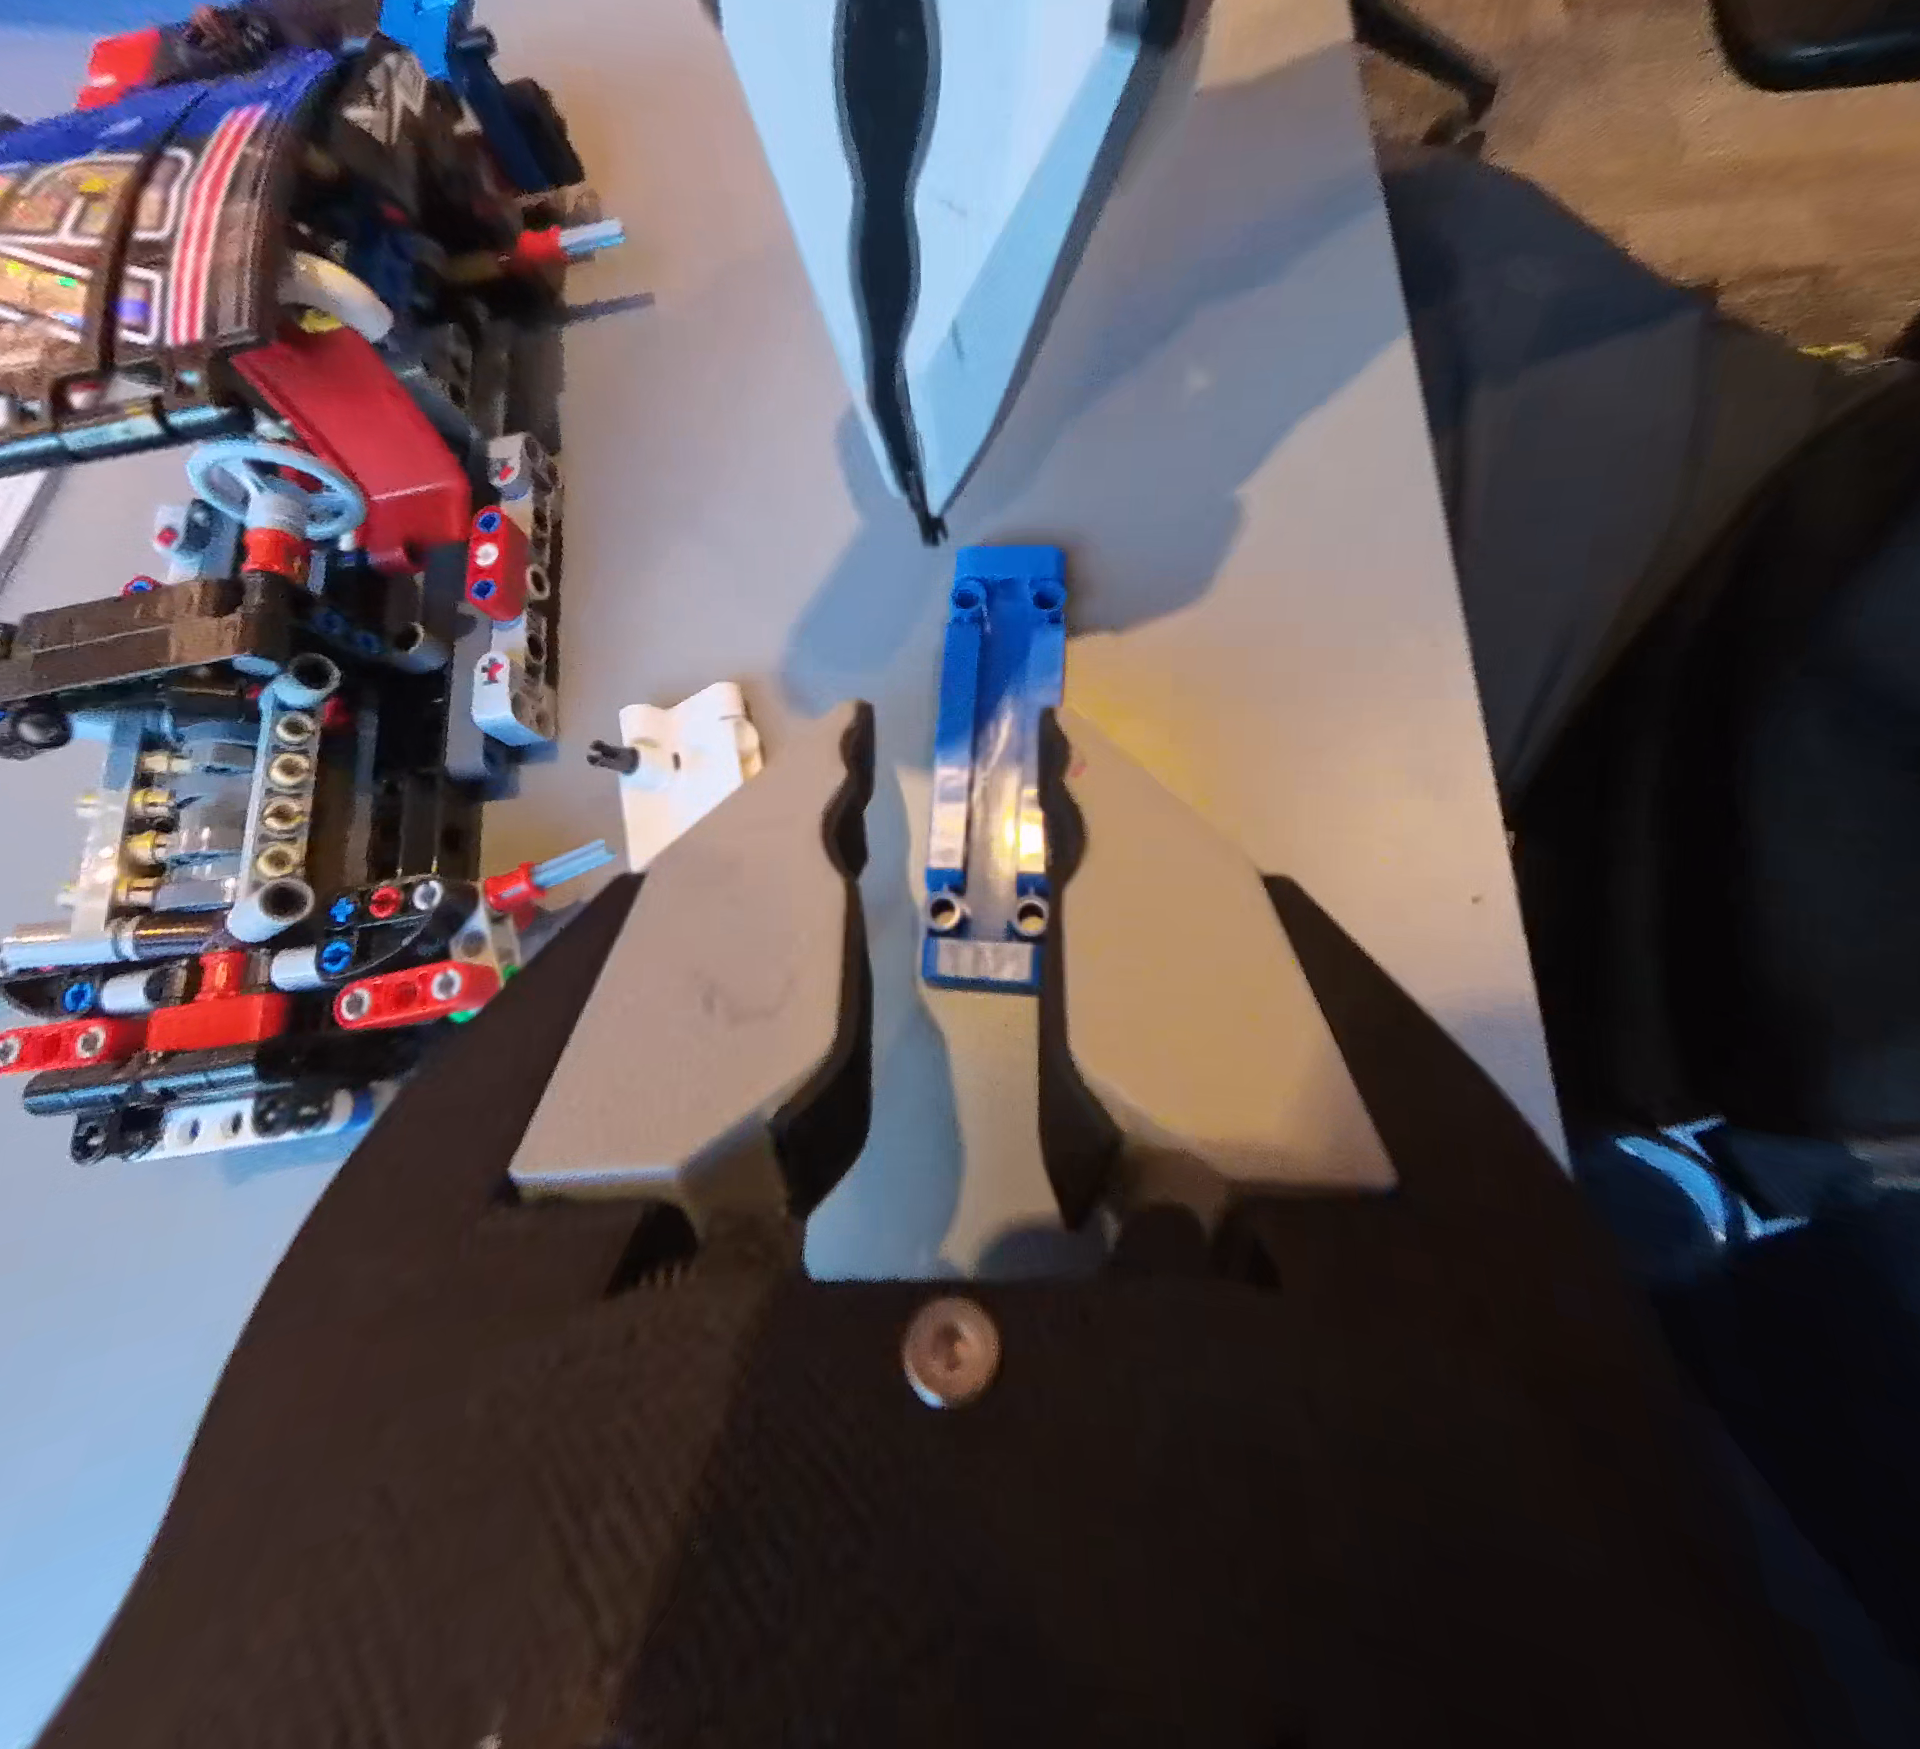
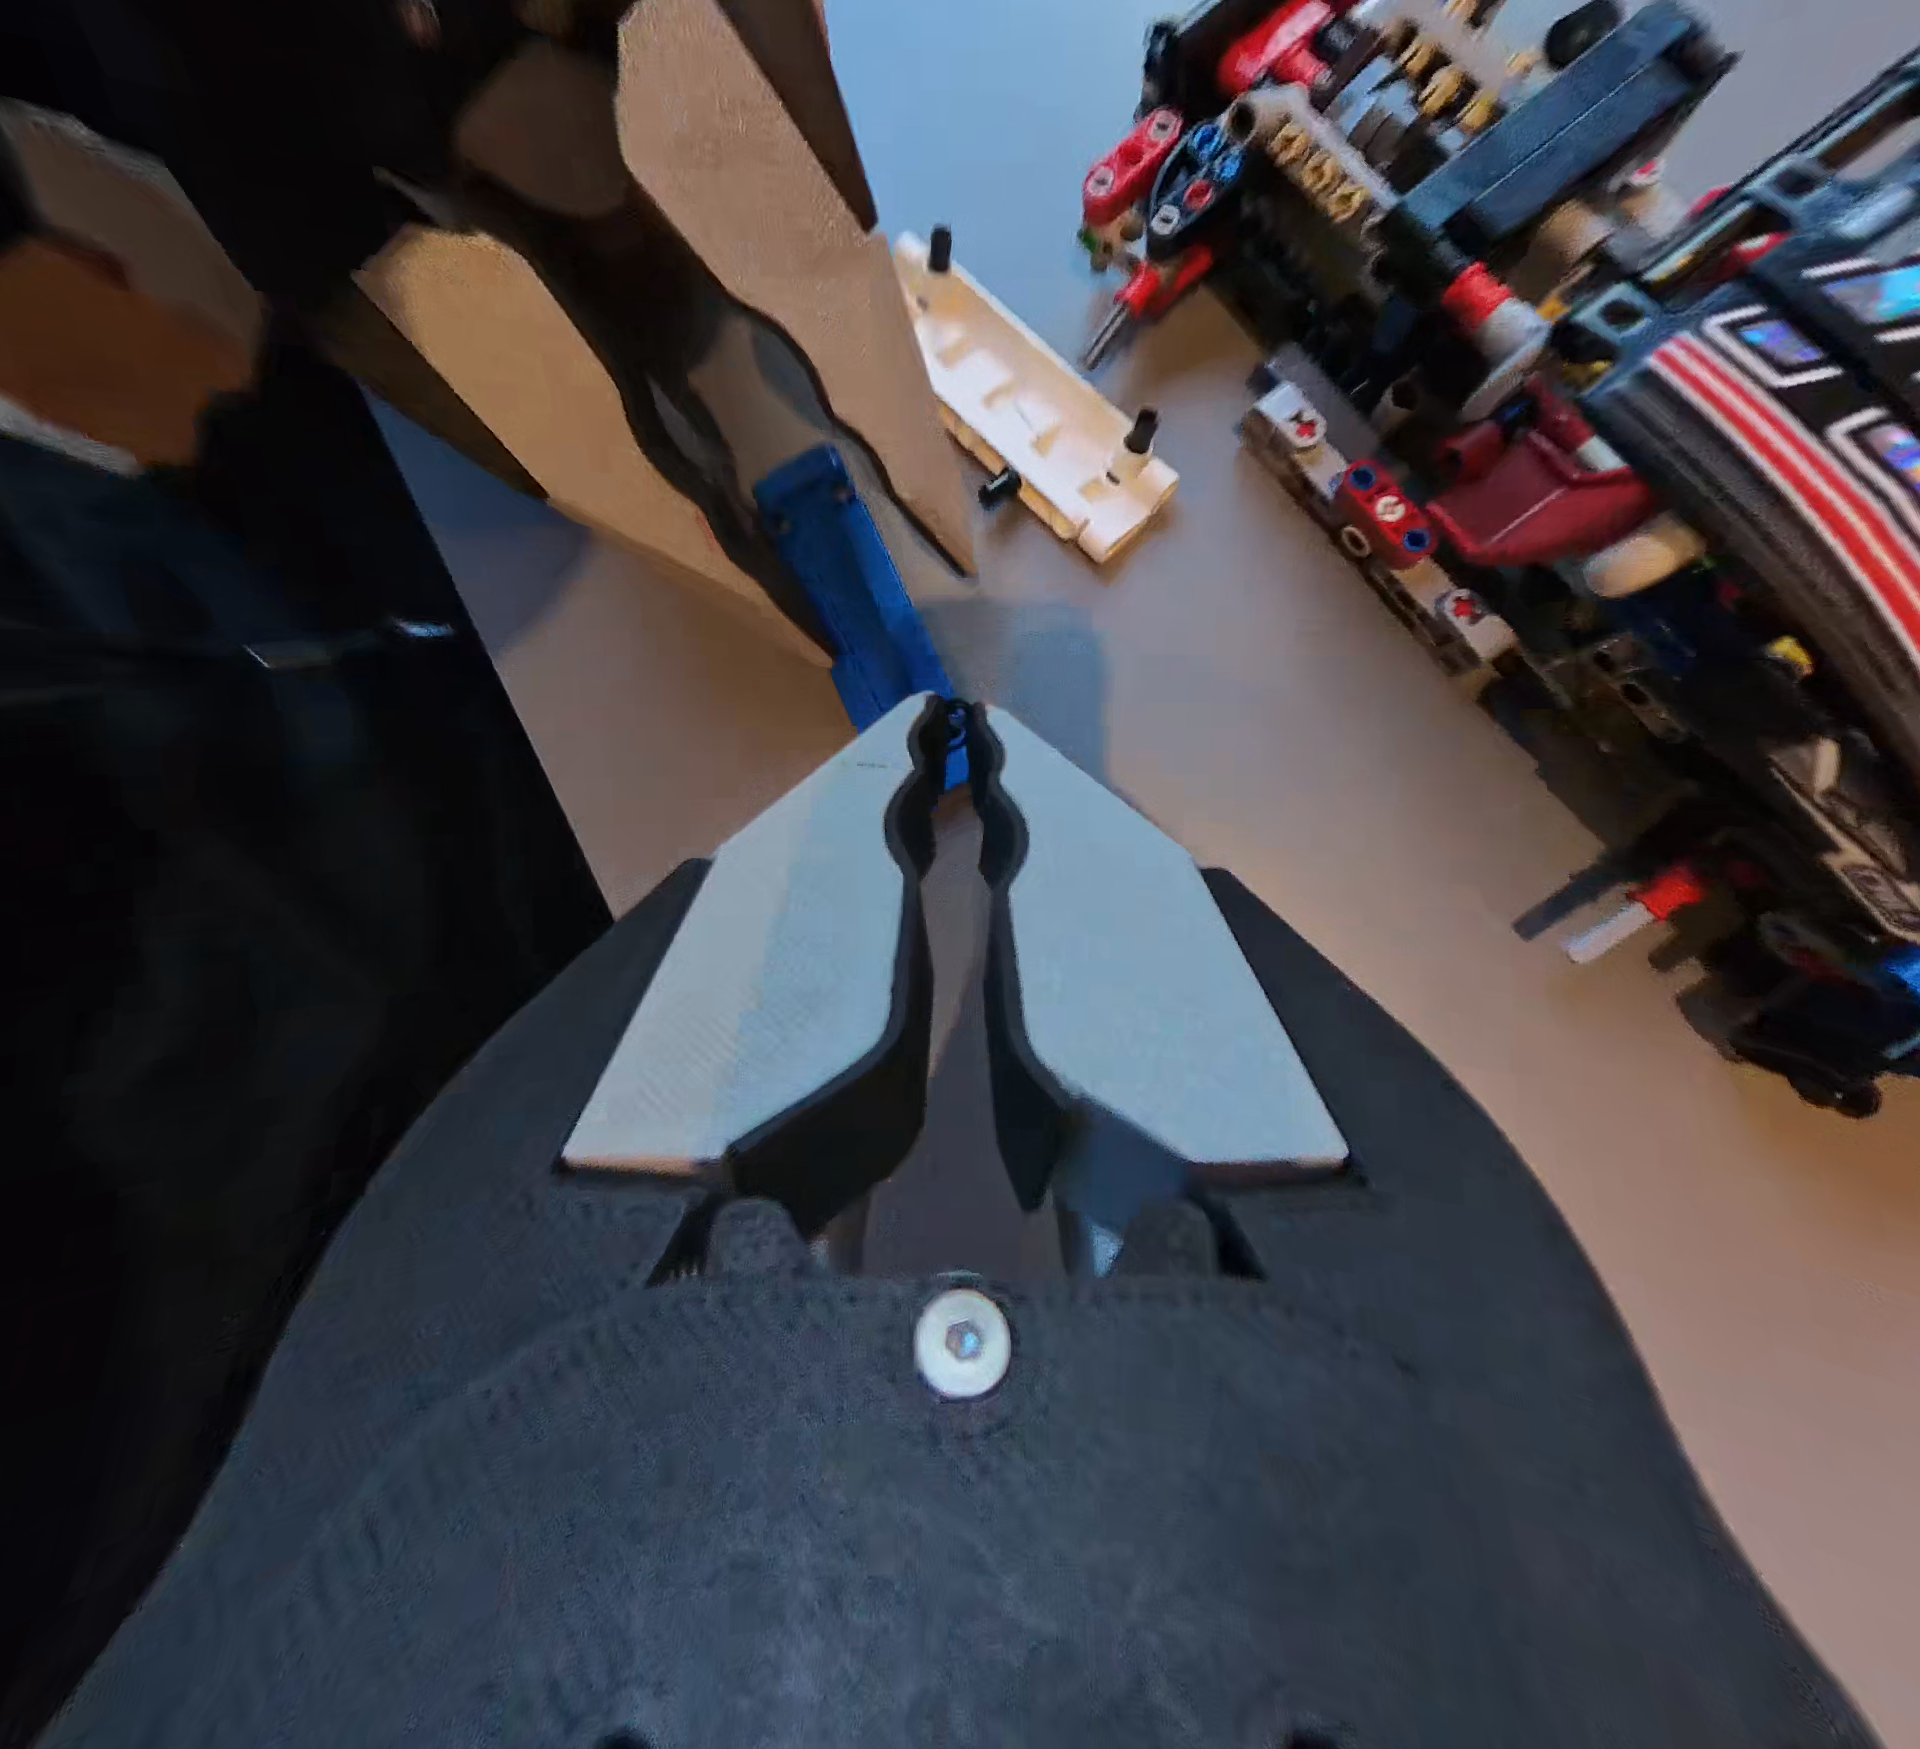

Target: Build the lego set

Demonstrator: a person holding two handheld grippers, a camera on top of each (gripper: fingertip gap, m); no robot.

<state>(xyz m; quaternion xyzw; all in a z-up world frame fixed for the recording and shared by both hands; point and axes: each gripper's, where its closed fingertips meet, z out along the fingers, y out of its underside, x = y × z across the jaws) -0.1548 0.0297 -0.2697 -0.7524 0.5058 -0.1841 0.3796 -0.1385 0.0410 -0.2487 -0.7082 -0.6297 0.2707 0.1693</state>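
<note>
A pale table (image 1: 675, 494) carries everything. On its left side, in the left wrist view, a large, partly built toy car (image 1: 281, 556) of black, red and blue pieces is seen. The left gripper (image 1: 951, 743) is held low over the table with its jaws parted; a long blue piece (image 1: 997, 764) lies flat between them, its far end reaching beyond the tips. The right gripper (image 2: 951, 723) is brought in from the far side, its jaws nearly closed on a small black pin (image 2: 954, 731) just beside the blue piece's far end. A white piece (image 1: 686, 764) with black pins lies between car and left gripper.
</note>
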